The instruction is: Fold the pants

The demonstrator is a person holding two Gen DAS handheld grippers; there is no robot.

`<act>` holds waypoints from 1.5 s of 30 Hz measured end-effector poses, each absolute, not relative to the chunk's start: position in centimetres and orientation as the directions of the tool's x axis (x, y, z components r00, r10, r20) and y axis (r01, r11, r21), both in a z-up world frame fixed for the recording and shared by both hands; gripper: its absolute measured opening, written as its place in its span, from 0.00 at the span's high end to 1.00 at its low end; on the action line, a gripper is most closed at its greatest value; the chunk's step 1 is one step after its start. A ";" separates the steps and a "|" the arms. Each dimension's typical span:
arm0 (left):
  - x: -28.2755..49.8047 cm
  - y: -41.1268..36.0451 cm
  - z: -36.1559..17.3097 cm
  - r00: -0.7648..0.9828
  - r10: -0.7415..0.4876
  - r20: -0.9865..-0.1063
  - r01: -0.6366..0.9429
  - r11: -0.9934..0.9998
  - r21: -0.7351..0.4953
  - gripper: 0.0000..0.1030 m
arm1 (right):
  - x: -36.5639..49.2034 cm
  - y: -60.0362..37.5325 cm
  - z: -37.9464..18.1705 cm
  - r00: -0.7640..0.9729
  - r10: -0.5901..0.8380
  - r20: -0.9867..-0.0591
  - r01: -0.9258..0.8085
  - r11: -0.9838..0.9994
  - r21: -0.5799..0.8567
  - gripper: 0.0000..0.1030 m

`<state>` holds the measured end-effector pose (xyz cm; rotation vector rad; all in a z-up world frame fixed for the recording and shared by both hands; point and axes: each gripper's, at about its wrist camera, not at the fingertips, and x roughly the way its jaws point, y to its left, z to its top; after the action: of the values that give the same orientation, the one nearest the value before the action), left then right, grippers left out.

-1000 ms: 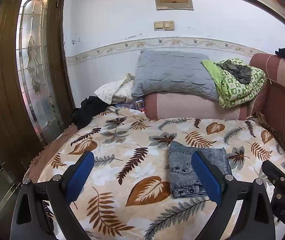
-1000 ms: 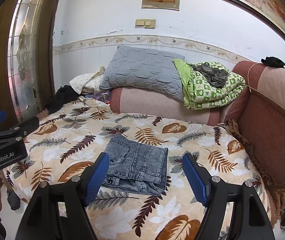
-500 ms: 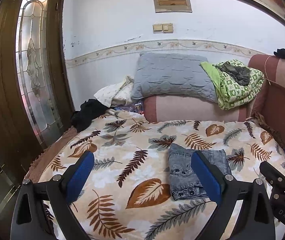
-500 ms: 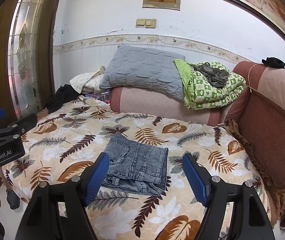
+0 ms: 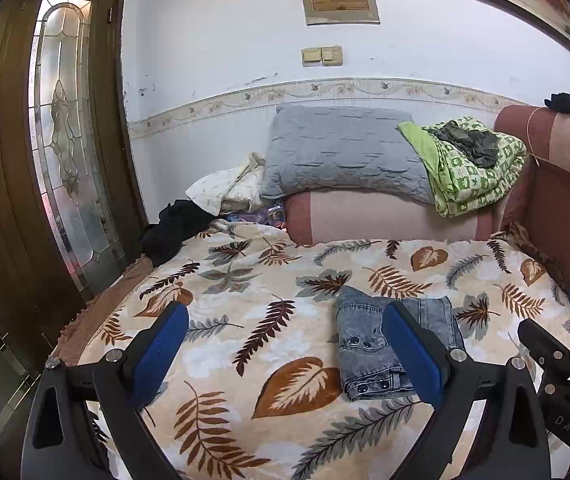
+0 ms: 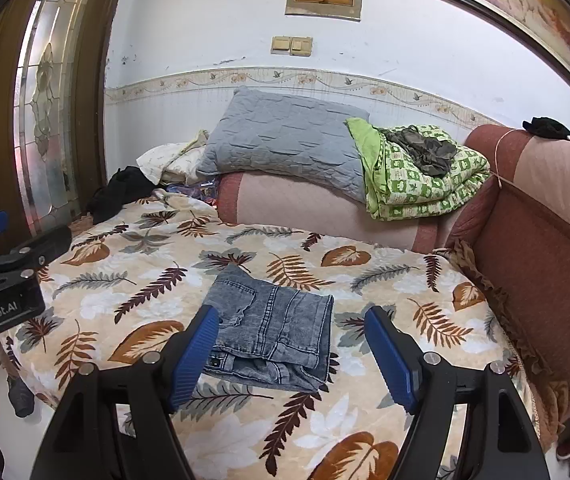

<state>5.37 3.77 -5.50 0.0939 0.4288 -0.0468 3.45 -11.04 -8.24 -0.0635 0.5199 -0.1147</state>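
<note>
Denim pants [image 6: 273, 330], grey-blue and stone-washed, are folded into a compact rectangle with snap buttons and seams shown, laid flat on the plush leaf-printed blanket [image 6: 157, 280] of the bed. Both tools are held above the near edge, tilted downward. The left tool [image 5: 281, 354] is spread wide with nothing between its ribbed blue pads [image 5: 161, 344]. The right tool [image 6: 291, 356] is likewise parted and empty, the pants lying beyond it.
</note>
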 end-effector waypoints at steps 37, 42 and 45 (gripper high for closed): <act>7.4 4.0 -6.9 0.895 -0.056 -0.442 0.102 0.992 0.080 0.05 | 5.4 -10.0 -9.1 0.855 -0.143 -0.499 0.090 0.988 -0.128 0.24; 7.7 3.9 -7.1 0.893 -0.061 -0.446 0.111 0.990 0.085 0.05 | 5.8 -9.8 -9.3 0.853 -0.144 -0.503 0.089 0.987 -0.132 0.24; 8.0 3.9 -7.3 0.892 -0.068 -0.447 0.117 0.990 0.084 0.05 | 5.8 -9.8 -9.4 0.852 -0.145 -0.503 0.090 0.987 -0.132 0.24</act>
<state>8.00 3.92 -7.32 0.1101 0.4599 -0.0961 5.84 -9.77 -9.37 -0.1056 0.5371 -0.1237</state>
